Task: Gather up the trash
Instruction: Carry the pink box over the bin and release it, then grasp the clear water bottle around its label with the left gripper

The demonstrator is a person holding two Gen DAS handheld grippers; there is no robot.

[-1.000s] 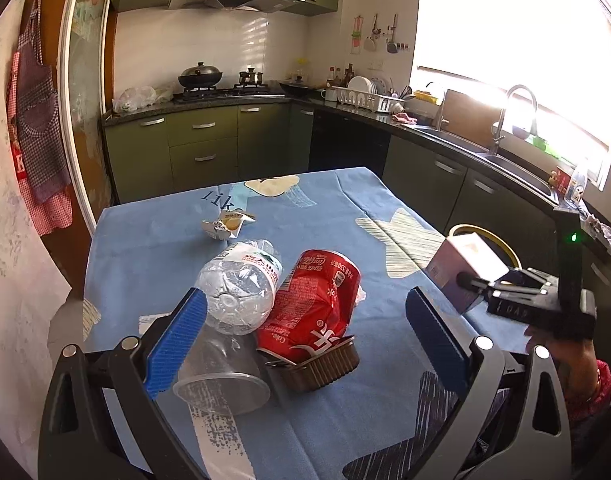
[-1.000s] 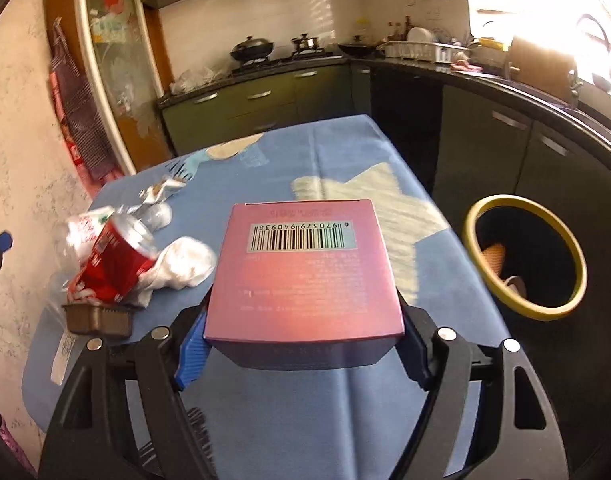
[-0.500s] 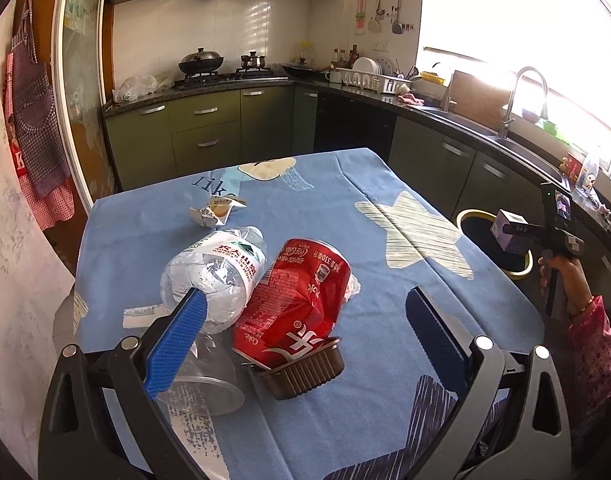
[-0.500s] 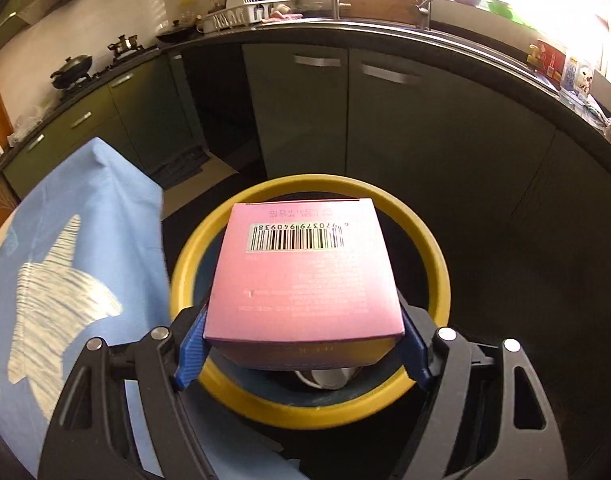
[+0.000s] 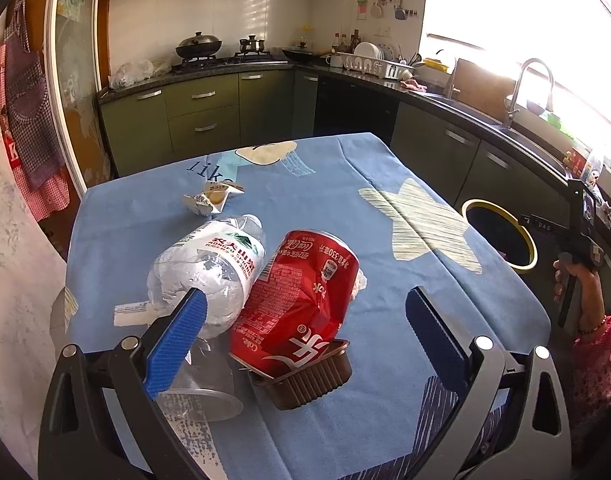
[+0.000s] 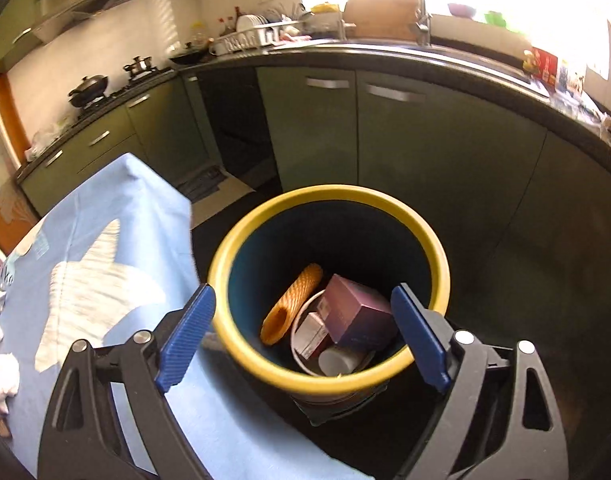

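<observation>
Kitchen w/ green cabinets (image 5: 201,112), white tiled wall (image 5: 209,4), bright window (image 5: 517,12) over sink, blue-clothed table (image 5: 329,184).

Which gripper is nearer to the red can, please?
Left. The left gripper frames the red can on the table; the right gripper is off beside the table, above the bin.

A: Bin contents?
B: Pink box (image 6: 357,314) lay tilted in the yellow-rimmed bin (image 6: 329,376), beside an orange foam net (image 6: 291,304), over a white cup (image 6: 337,360).
A: Table items?
B: Crushed red can (image 5: 301,300) leaned on a brown tray (image 5: 309,380); crumpled clear bottle (image 5: 209,268) touching its left; clear cup (image 5: 201,388) in front; wrapper (image 5: 211,198) farther back.
</observation>
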